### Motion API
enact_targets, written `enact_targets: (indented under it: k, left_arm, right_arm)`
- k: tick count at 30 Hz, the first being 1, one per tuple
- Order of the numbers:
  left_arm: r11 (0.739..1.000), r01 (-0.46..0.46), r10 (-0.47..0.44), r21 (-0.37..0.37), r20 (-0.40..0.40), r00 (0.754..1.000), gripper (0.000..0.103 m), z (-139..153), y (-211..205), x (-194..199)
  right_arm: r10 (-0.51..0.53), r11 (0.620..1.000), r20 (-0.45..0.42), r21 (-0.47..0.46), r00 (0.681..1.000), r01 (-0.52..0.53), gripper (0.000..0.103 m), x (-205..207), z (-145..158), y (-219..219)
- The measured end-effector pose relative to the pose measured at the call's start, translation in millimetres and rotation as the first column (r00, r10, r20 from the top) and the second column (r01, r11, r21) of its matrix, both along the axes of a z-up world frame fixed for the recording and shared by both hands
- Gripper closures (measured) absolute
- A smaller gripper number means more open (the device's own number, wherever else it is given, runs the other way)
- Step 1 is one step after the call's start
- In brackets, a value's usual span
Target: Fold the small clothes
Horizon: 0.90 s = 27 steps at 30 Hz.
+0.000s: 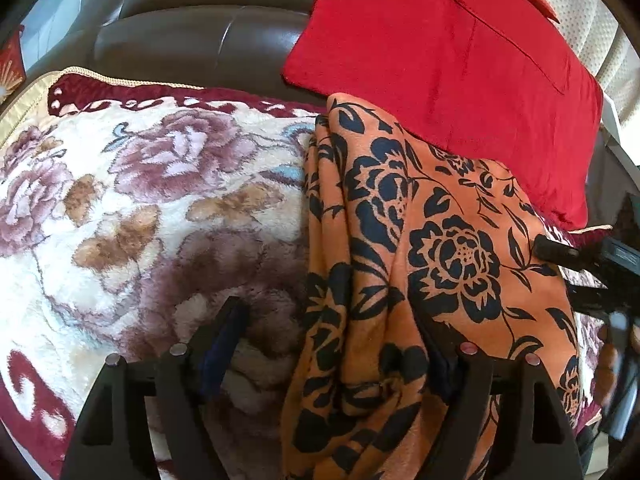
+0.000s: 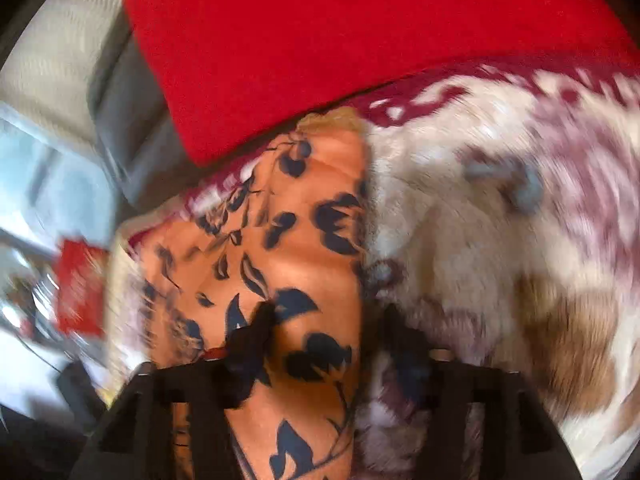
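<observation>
An orange cloth with a black flower print [image 1: 404,248] lies in long folds on a plush flowered blanket [image 1: 160,208]. My left gripper [image 1: 330,314] is open over the cloth's near end. The bunched folds sit between its fingers, with bare blanket showing beside the left finger [image 1: 230,320], and the cloth partly covers the right one. My right gripper [image 1: 568,268] comes in at the cloth's right edge. The right wrist view is blurred: the same cloth [image 2: 304,240] lies flat between the fingers of my right gripper [image 2: 330,314], which stands open, one finger [image 2: 260,328] resting on the fabric.
A red cushion [image 1: 440,52] leans at the back right, touching the cloth's far end. Behind the blanket is a dark leather sofa back [image 1: 200,32]. Cream dotted fabric [image 1: 600,28] hangs at the far right. A red object [image 2: 80,288] shows blurred at the left.
</observation>
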<state>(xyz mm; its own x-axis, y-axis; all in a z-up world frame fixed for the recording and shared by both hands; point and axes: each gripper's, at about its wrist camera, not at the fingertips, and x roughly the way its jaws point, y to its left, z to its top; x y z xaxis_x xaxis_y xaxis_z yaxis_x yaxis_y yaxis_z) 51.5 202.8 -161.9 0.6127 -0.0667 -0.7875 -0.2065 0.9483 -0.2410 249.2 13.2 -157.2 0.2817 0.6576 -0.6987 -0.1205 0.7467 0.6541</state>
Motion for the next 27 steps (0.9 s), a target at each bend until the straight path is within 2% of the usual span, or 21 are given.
enact_targets:
  k: [3, 4, 6, 7, 8, 9, 11, 12, 13, 14, 15, 16, 17, 19, 20, 21, 23, 26, 27]
  left_arm:
    - [1.000, -0.007, 0.007, 0.000, -0.008, 1.000, 0.021, 1.8, -0.5, 1.6]
    - [1.000, -0.013, 0.013, 0.000, -0.009, 1.000, 0.021, 1.8, -0.7, 1.9]
    - [1.000, -0.027, 0.026, -0.011, -0.016, 1.000, 0.021, 2.3, -0.3, 2.5]
    - [0.999, -0.028, 0.027, -0.023, -0.025, 0.999, 0.021, 3.8, 0.4, 2.7]
    - [0.999, -0.032, 0.031, -0.035, -0.036, 0.999, 0.023, 7.8, 1.5, 1.6]
    - [0.998, -0.037, 0.035, -0.043, -0.038, 0.999, 0.023, 13.0, 2.3, -0.9]
    - [0.997, -0.048, 0.050, -0.059, 0.026, 0.998, 0.023, 32.3, 6.6, -16.2]
    - [0.997, -0.050, 0.054, -0.065, 0.058, 0.997, 0.023, 39.0, 8.8, -24.4]
    - [0.996, -0.050, 0.055, -0.075, 0.075, 0.996, 0.023, 41.2, 11.6, -33.1]
    - [0.994, -0.058, 0.064, -0.093, 0.064, 0.996, 0.023, 35.4, 15.2, -40.9]
    - [0.991, -0.060, 0.061, -0.123, 0.004, 0.998, 0.026, 18.1, 18.9, -43.1]
    - [0.986, -0.042, 0.037, -0.158, -0.035, 0.999, 0.029, 4.3, 20.6, -42.1]
    - [0.977, -0.031, 0.026, -0.212, -0.025, 0.999, 0.030, -8.1, 25.6, -46.2]
    - [0.972, -0.026, 0.027, -0.232, 0.001, 1.000, 0.040, 2.1, 28.6, -49.3]
    - [0.967, -0.012, 0.016, -0.255, 0.013, 1.000, 0.052, 8.6, 28.6, -48.8]
    - [0.965, 0.004, 0.002, -0.264, 0.021, 1.000, 0.053, 18.5, 27.3, -46.1]
    - [0.972, 0.036, -0.021, -0.233, 0.064, 0.998, 0.052, 38.7, 23.8, -40.4]
    - [0.971, 0.094, -0.066, -0.218, 0.129, 0.989, 0.036, 61.9, 21.3, -14.8]
    - [0.974, 0.103, -0.076, -0.201, 0.134, 0.988, 0.035, 63.1, 21.9, -1.3]
  right_arm:
    - [0.015, 0.999, 0.048, 0.037, 0.999, -0.017, 0.035, -26.4, 16.0, 0.7]
    - [0.026, 0.999, 0.039, 0.036, 0.999, -0.027, 0.031, -36.9, 14.1, 4.7]
    - [0.092, 0.996, -0.022, 0.005, 0.996, -0.092, 0.032, -50.3, -2.3, 13.7]
    - [0.133, 0.991, -0.040, -0.011, 0.990, -0.134, 0.052, -52.3, -11.0, 20.8]
    - [0.147, 0.988, -0.027, -0.043, 0.989, -0.148, 0.058, -56.1, -12.5, 24.9]
    - [0.147, 0.987, -0.004, -0.071, 0.989, -0.147, 0.058, -60.9, -7.8, 29.1]
    - [0.136, 0.985, 0.023, -0.108, 0.990, -0.133, 0.057, -66.8, 4.1, 32.1]
    - [0.129, 0.985, 0.026, -0.121, 0.991, -0.125, 0.056, -67.6, 6.3, 35.7]
    - [0.120, 0.985, 0.018, -0.128, 0.993, -0.117, 0.049, -65.8, 4.2, 33.8]
    - [0.109, 0.987, 0.002, -0.120, 0.994, -0.108, 0.040, -65.8, 0.6, 29.4]
    - [0.104, 0.990, -0.009, -0.098, 0.995, -0.104, 0.036, -64.6, -3.9, 19.1]
    - [0.103, 0.991, -0.015, -0.080, 0.995, -0.104, 0.034, -67.0, -5.5, 19.2]
    - [0.110, 0.991, -0.016, -0.076, 0.994, -0.111, 0.034, -70.2, -5.8, 18.8]
    - [0.125, 0.989, -0.009, -0.083, 0.992, -0.125, 0.034, -77.5, -3.2, 20.2]
    - [0.129, 0.988, -0.005, -0.085, 0.992, -0.129, 0.034, -81.6, -0.7, 18.7]
    - [0.132, 0.988, -0.004, -0.083, 0.991, -0.131, 0.034, -83.7, 0.1, 10.7]
    - [0.126, 0.989, -0.008, -0.077, 0.992, -0.127, 0.034, -83.9, -0.1, 10.1]
    - [0.122, 0.991, -0.016, -0.061, 0.992, -0.122, 0.034, -82.5, -1.0, 4.3]
    - [0.120, 0.991, -0.016, -0.058, 0.993, -0.121, 0.034, -82.0, 1.6, -0.5]
